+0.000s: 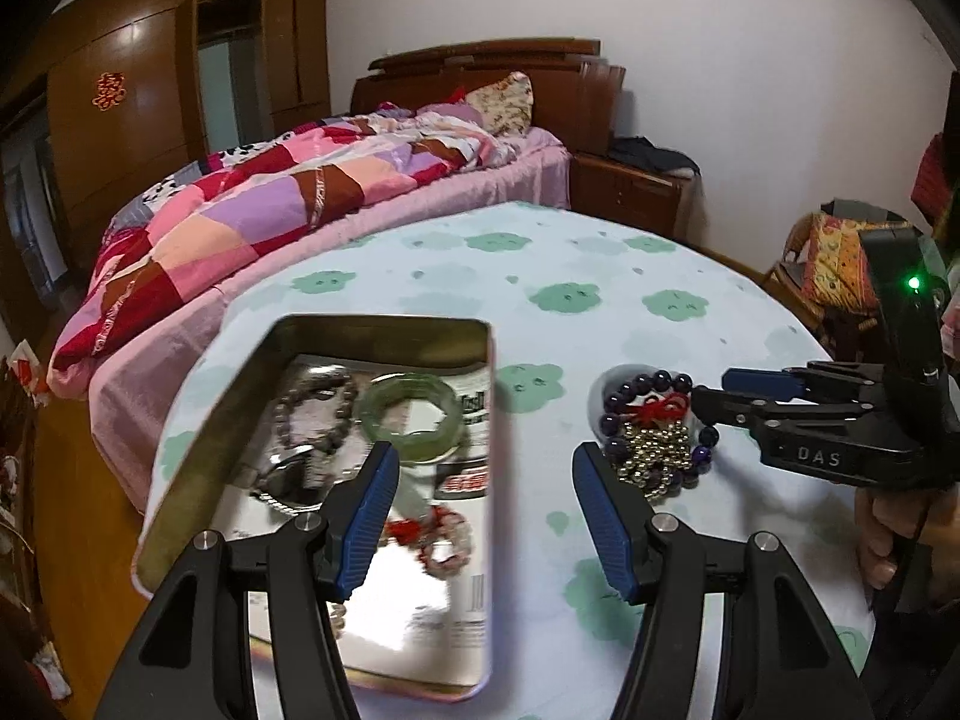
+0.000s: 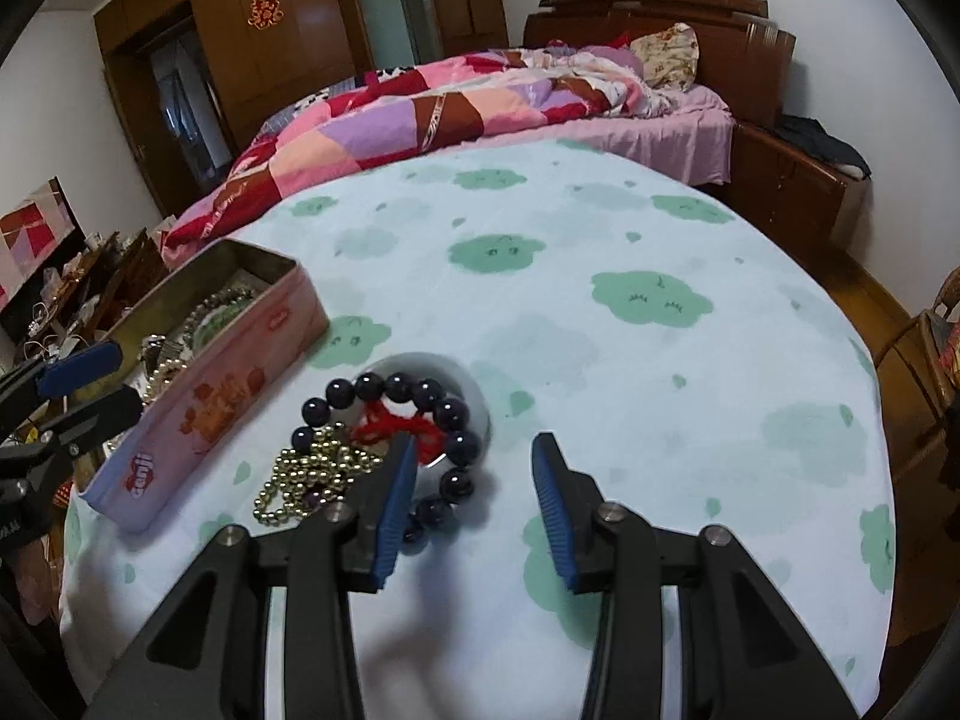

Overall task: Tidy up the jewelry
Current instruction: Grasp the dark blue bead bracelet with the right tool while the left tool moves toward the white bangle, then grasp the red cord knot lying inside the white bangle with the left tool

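Note:
An open pink tin [image 1: 384, 321] holds a green bangle [image 1: 414, 414], a grey bead bracelet [image 1: 318, 402], a watch [image 1: 288, 480] and a red-and-pink bracelet [image 1: 438, 534]. My left gripper [image 1: 485, 450] hangs open over the tin's right edge with nothing between its pads. Right of the tin [image 2: 210, 396], a small white dish [image 2: 420, 363] carries a dark purple bead bracelet [image 2: 384, 387], a red knotted cord [image 2: 396, 423] and a gold bead chain [image 2: 306, 474]. My right gripper [image 2: 475, 439] is open at the dish; the bracelet's right side lies by its left finger, ungripped.
The round table wears a pale cloth with green clouds [image 2: 651, 297]. A bed with a patchwork quilt [image 2: 420, 108] stands just behind it. A wooden chair [image 2: 936, 324] is at the right, cluttered shelves [image 2: 66, 294] at the left. A hand [image 1: 894, 534] holds the right gripper [image 1: 714, 389].

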A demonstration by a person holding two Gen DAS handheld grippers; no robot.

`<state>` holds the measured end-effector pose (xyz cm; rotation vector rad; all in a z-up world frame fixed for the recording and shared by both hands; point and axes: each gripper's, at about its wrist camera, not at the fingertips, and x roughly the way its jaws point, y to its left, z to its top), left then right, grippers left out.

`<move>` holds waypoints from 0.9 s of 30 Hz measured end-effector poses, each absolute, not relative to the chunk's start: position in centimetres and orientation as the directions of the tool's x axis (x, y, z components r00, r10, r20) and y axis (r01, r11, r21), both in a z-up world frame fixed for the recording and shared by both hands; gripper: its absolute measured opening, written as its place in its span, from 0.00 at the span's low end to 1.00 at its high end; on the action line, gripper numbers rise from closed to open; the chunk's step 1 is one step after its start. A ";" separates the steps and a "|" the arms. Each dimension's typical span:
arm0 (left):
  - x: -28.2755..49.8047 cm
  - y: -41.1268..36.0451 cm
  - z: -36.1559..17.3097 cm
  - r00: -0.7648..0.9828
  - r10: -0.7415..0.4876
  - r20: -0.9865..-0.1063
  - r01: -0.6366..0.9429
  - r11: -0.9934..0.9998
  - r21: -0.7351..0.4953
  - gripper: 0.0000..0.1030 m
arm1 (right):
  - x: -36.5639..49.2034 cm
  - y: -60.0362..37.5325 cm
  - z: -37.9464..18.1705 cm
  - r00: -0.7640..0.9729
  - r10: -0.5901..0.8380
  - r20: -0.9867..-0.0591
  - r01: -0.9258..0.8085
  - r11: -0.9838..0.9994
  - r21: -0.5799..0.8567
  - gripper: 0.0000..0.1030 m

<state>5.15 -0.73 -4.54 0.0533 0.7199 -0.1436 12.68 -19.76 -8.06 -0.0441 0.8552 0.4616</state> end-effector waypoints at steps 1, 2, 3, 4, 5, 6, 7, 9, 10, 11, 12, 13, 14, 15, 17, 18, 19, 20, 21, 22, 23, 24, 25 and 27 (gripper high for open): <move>5.2 -1.1 -4.5 0.743 -0.120 -0.659 0.159 0.987 -0.001 0.59 | 12.8 -19.9 -8.3 0.556 0.379 -0.740 -0.410 0.899 0.153 0.32; 5.2 -1.5 -4.5 0.742 -0.132 -0.657 0.173 0.985 -0.003 0.59 | 12.9 -19.9 -8.6 0.534 0.397 -0.747 -0.419 0.891 0.174 0.17; 5.3 -1.6 -4.7 0.739 -0.133 -0.661 0.175 0.985 -0.002 0.59 | 12.9 -19.9 -8.7 0.522 0.418 -0.743 -0.430 0.882 0.194 0.17; 5.3 -1.8 -4.8 0.736 -0.133 -0.664 0.177 0.984 -0.002 0.59 | 12.8 -19.8 -8.7 0.518 0.426 -0.742 -0.439 0.877 0.198 0.17; 5.4 -1.9 -5.0 0.733 -0.134 -0.667 0.178 0.984 -0.001 0.59 | 12.7 -19.7 -8.7 0.518 0.427 -0.741 -0.444 0.875 0.193 0.17; 5.3 -2.0 -5.1 0.731 -0.132 -0.669 0.177 0.984 0.000 0.59 | 12.5 -19.7 -8.7 0.519 0.430 -0.739 -0.448 0.873 0.193 0.16; 5.3 -2.0 -5.1 0.731 -0.132 -0.670 0.178 0.984 0.000 0.59 | 12.4 -19.7 -8.7 0.519 0.437 -0.734 -0.452 0.870 0.198 0.16; 5.2 -2.2 -5.1 0.732 -0.134 -0.668 0.180 0.984 0.000 0.59 | 12.0 -19.8 -8.3 0.539 0.445 -0.715 -0.453 0.869 0.200 0.16; 5.2 -2.2 -5.0 0.734 -0.131 -0.667 0.179 0.984 0.003 0.59 | 11.7 -20.1 -8.0 0.559 0.449 -0.697 -0.449 0.871 0.201 0.16; 5.1 -2.2 -4.9 0.735 -0.128 -0.665 0.178 0.984 0.007 0.59 | 11.3 -20.4 -7.5 0.580 0.457 -0.675 -0.448 0.870 0.205 0.16; 5.1 -2.3 -4.9 0.736 -0.125 -0.666 0.177 0.984 0.011 0.59 | 10.9 -20.6 -7.2 0.591 0.466 -0.658 -0.449 0.868 0.212 0.16; 5.1 -2.4 -4.9 0.736 -0.122 -0.666 0.176 0.984 0.014 0.59 | 10.4 -21.0 -6.7 0.605 0.477 -0.637 -0.449 0.866 0.222 0.16; 5.2 -2.6 -4.9 0.735 -0.122 -0.667 0.179 0.984 0.017 0.59 | 10.2 -21.1 -6.4 0.616 0.480 -0.625 -0.448 0.866 0.223 0.16; 5.2 -2.7 -4.9 0.734 -0.124 -0.668 0.183 0.983 0.019 0.59 | 10.1 -21.2 -6.0 0.625 0.480 -0.615 -0.445 0.867 0.225 0.16; 5.2 -3.3 -4.9 0.732 -0.127 -0.669 0.197 0.980 0.030 0.59 | 9.9 -22.0 -5.4 0.642 0.482 -0.596 -0.433 0.870 0.237 0.16; 5.3 -3.6 -5.0 0.730 -0.130 -0.670 0.205 0.978 0.034 0.59 | 9.9 -22.4 -5.1 0.649 0.481 -0.589 -0.426 0.872 0.243 0.16; 5.3 -3.9 -5.0 0.729 -0.133 -0.671 0.213 0.976 0.038 0.59 | 9.9 -22.9 -4.7 0.654 0.484 -0.581 -0.420 0.872 0.254 0.16; 5.4 -4.4 -5.2 0.727 -0.134 -0.674 0.223 0.974 0.046 0.59 | 9.9 -23.3 -4.5 0.659 0.487 -0.573 -0.414 0.871 0.264 0.16; 5.5 -4.7 -5.3 0.724 -0.133 -0.677 0.229 0.972 0.053 0.59 | 9.9 -24.0 -4.2 0.663 0.494 -0.563 -0.405 0.869 0.285 0.16; 5.7 -5.0 -5.5 0.719 -0.134 -0.682 0.236 0.970 0.059 0.59 | 10.1 -24.3 -4.1 0.661 0.499 -0.560 -0.400 0.866 0.300 0.16; 5.8 -5.3 -5.7 0.714 -0.137 -0.686 0.243 0.968 0.060 0.59 | 10.3 -24.8 -4.1 0.656 0.507 -0.559 -0.393 0.862 0.321 0.16; 5.9 -5.6 -5.8 0.711 -0.138 -0.690 0.248 0.967 0.061 0.59 | 10.5 -25.2 -4.2 0.652 0.511 -0.560 -0.383 0.859 0.338 0.16; 5.9 -5.7 -5.9 0.708 -0.139 -0.692 0.252 0.966 0.064 0.59 | 10.6 -25.6 -4.3 0.648 0.518 -0.559 -0.373 0.855 0.360 0.16; 5.9 -6.4 -6.0 0.704 -0.145 -0.695 0.270 0.960 0.073 0.59 | 10.7 -26.0 -4.0 0.642 0.538 -0.546 -0.371 0.841 0.393 0.16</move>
